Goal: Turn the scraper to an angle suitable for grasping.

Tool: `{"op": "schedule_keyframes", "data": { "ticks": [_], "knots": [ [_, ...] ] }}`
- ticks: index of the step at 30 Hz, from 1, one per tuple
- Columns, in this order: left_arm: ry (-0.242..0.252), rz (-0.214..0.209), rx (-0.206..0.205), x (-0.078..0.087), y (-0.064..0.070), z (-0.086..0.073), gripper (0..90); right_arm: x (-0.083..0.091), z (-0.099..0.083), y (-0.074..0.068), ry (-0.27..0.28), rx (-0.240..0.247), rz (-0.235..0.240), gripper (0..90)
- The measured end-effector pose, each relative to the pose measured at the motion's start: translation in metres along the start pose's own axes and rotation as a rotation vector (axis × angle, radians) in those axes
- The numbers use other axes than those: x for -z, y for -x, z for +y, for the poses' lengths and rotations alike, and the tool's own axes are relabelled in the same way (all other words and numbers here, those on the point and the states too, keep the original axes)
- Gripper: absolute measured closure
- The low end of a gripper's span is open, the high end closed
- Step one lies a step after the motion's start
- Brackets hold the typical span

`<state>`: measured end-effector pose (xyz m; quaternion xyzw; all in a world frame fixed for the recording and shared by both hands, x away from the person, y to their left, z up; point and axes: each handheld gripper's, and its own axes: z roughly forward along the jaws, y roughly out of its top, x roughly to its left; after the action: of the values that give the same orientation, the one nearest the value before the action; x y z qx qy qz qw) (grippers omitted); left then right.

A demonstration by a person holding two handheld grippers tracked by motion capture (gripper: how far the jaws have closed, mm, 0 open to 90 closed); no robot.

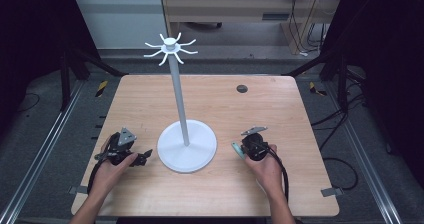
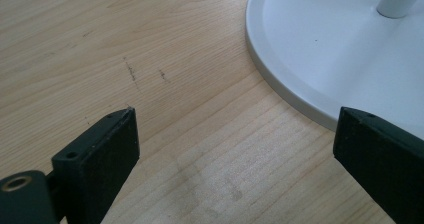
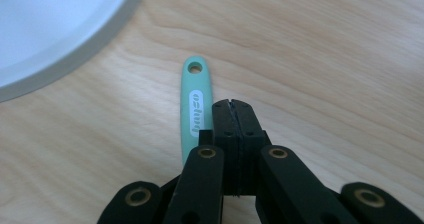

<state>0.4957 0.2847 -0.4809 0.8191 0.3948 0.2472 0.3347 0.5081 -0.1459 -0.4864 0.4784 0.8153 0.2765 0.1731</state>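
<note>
A white stand rises mid-table: a round base [image 1: 187, 146], a thin pole [image 1: 179, 94] and a ring of hooks [image 1: 170, 46] at the top. My left gripper [image 1: 145, 156] rests just left of the base, open [image 2: 235, 119], with bare wood between its jaws and the base rim [image 2: 300, 104] beside the right jaw. My right gripper [image 1: 243, 149] lies right of the base, its jaws shut [image 3: 231, 104] against each other. A mint-green handle [image 3: 196, 104] with a hole at its tip lies along the left jaw. Its lower end is hidden under the gripper. The handle [image 1: 236, 149] pokes out toward the base.
The wooden table [image 1: 150, 99] carries a dark round grommet [image 1: 242, 88] at the back right. Black frame posts and metal rails flank both sides. Cables trail on the floor at right.
</note>
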Motion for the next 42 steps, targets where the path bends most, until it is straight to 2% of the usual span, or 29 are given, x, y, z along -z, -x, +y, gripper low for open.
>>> {"op": "schedule_keyframes", "data": {
  "ticks": [1,2,4,9,10,13,18,19,23,24,25,34,42],
  "knots": [
    [0.000,0.000,0.000,0.000,0.000,0.000,4.2,0.000,0.000,-0.003,-0.005,0.001,0.023,90.0],
    [-0.001,0.000,-0.001,0.000,0.000,0.000,4.2,0.000,0.000,-0.005,-0.005,0.023,0.023,90.0],
    [-0.002,-0.001,-0.001,0.000,0.000,0.000,4.2,0.001,0.000,-0.009,-0.007,0.034,0.052,90.0],
    [-0.001,0.002,-0.001,0.001,-0.001,-0.001,4.2,0.007,0.005,-0.011,0.004,0.043,0.051,90.0],
    [-0.003,0.000,0.000,0.001,-0.001,-0.001,4.2,0.013,0.009,-0.013,0.009,0.040,0.053,90.0],
    [-0.003,-0.001,0.000,0.001,-0.001,-0.001,4.2,0.017,0.013,-0.016,0.003,0.058,0.053,89.4],
    [-0.004,-0.002,0.000,0.001,0.000,-0.001,4.2,0.021,0.027,-0.024,-0.068,0.104,0.046,81.4],
    [-0.002,-0.004,0.002,0.001,0.000,-0.001,4.2,0.018,0.033,-0.025,-0.118,0.125,0.039,76.8],
    [0.001,-0.007,0.007,0.002,-0.002,-0.001,4.2,0.015,0.038,-0.027,-0.162,0.142,0.034,73.2],
    [0.001,-0.011,0.008,0.002,-0.002,-0.001,4.2,0.013,0.042,-0.029,-0.190,0.148,0.036,70.8],
    [0.000,-0.014,0.009,0.001,-0.002,-0.002,4.2,0.011,0.043,-0.029,-0.200,0.161,0.037,69.5],
    [0.000,-0.021,0.007,0.001,-0.001,-0.001,4.1,-0.001,0.050,-0.032,-0.284,0.161,0.037,62.8],
    [-0.001,-0.022,0.006,0.001,-0.001,-0.001,4.1,-0.009,0.052,-0.031,-0.320,0.171,0.048,66.0]
  ]
}}
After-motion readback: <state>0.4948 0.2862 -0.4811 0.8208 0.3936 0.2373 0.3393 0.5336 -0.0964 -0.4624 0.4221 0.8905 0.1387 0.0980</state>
